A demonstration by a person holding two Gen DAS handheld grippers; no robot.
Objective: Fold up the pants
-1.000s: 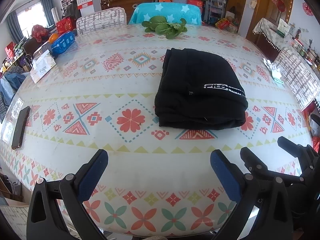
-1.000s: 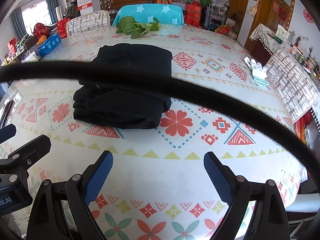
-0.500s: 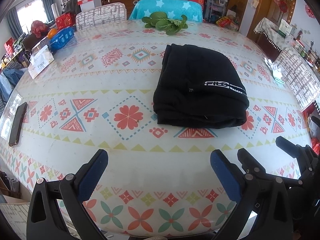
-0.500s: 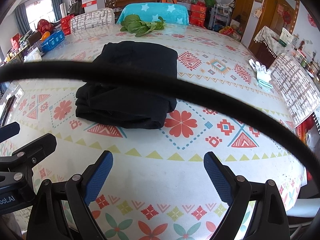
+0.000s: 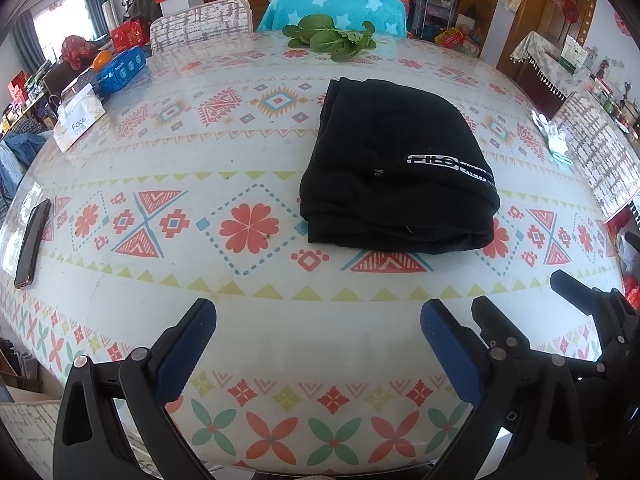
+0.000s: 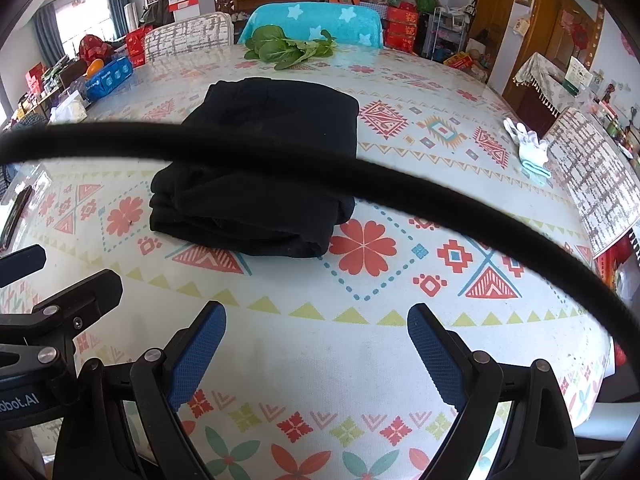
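Black pants (image 5: 394, 168) lie folded into a thick rectangular bundle on the patterned table (image 5: 248, 152), a white logo stripe on top. They also show in the right wrist view (image 6: 264, 168). My left gripper (image 5: 318, 316) is open and empty above the table's near edge, well short of the pants. My right gripper (image 6: 316, 320) is open and empty, also near the front edge, beside the left one. A black cable (image 6: 400, 188) crosses the right wrist view and hides part of the pants.
A phone (image 5: 32, 244) lies at the table's left edge. Green leafy vegetables (image 5: 332, 40) lie at the far side. A tissue pack (image 5: 78, 122) and blue package (image 5: 120, 70) sit far left. White gloves (image 6: 528, 148) lie at the right. Chairs stand around.
Both grippers have drawn back slightly and risen; the pants look a bit farther away. The pants have not moved. Both grippers stay open.
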